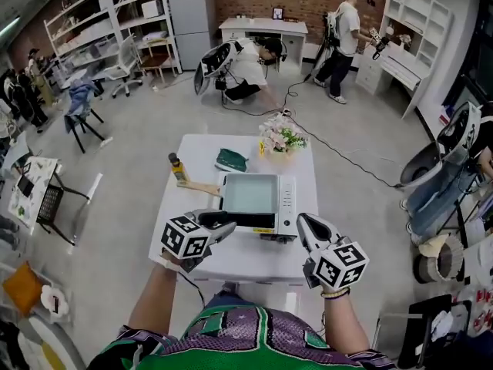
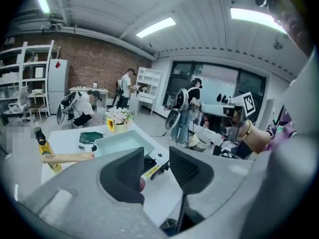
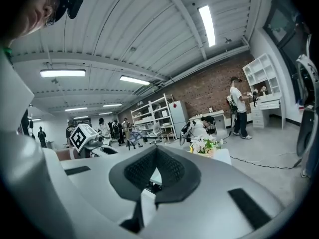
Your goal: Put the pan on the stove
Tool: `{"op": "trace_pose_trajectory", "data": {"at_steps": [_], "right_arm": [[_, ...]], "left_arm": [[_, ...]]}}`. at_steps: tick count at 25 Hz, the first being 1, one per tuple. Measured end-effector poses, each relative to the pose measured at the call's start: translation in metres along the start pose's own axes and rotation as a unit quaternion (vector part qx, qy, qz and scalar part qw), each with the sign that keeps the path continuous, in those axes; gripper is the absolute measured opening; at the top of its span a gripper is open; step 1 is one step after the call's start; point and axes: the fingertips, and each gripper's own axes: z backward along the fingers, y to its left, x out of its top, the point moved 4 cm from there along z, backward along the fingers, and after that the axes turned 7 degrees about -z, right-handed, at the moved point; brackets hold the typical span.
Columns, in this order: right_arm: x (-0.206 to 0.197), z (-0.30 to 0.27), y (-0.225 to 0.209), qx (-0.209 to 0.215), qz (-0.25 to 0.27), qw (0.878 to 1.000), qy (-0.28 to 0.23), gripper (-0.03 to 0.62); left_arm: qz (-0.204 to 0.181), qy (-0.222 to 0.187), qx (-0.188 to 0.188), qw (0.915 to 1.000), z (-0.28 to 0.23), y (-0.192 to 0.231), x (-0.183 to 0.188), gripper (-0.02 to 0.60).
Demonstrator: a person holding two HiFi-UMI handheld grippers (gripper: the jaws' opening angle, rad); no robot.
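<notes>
Head view: square pan [image 1: 248,193] on stove [image 1: 286,200], flowers [image 1: 282,135] in pot [image 1: 279,155]; left gripper [image 1: 223,226] spread, right gripper [image 1: 306,223] pressed together.

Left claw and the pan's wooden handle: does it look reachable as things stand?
Probably yes. The left claw hovers open near the stove at its front left corner, and the wooden handle juts left over bare table just beyond it. The bottle stands behind the handle, not in between.
</notes>
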Motion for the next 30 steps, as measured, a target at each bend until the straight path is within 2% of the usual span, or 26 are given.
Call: {"op": "trace_pose_trajectory", "data": {"at_steps": [4, 17, 20, 22, 25, 30], "right_arm": [[0.006, 0.012, 0.010, 0.014, 0.005, 1.000, -0.008, 0.002], [0.020, 0.072, 0.012, 0.033, 0.017, 0.998, -0.043, 0.002], [0.024, 0.085, 0.010, 0.030, 0.025, 0.998, -0.044, 0.002], [0.024, 0.089, 0.008, 0.026, 0.027, 0.998, -0.045, 0.002], [0.022, 0.090, 0.008, 0.024, 0.021, 0.999, -0.042, 0.002], [0.020, 0.092, 0.015, 0.021, 0.021, 0.999, -0.041, 0.002]], "left_arm": [[0.017, -0.030, 0.026, 0.9991, 0.017, -0.022, 0.000, 0.163], [0.023, -0.102, 0.102, 0.9893, 0.036, -0.087, 0.011, 0.163], [0.026, -0.129, 0.123, 0.9837, 0.044, -0.099, 0.012, 0.163], [0.050, -0.157, 0.129, 0.9778, 0.051, -0.101, 0.009, 0.163], [0.088, -0.194, 0.115, 0.9703, 0.059, -0.104, 0.010, 0.163], [0.063, -0.215, 0.145, 0.9636, 0.077, -0.111, 0.019, 0.163]]}}
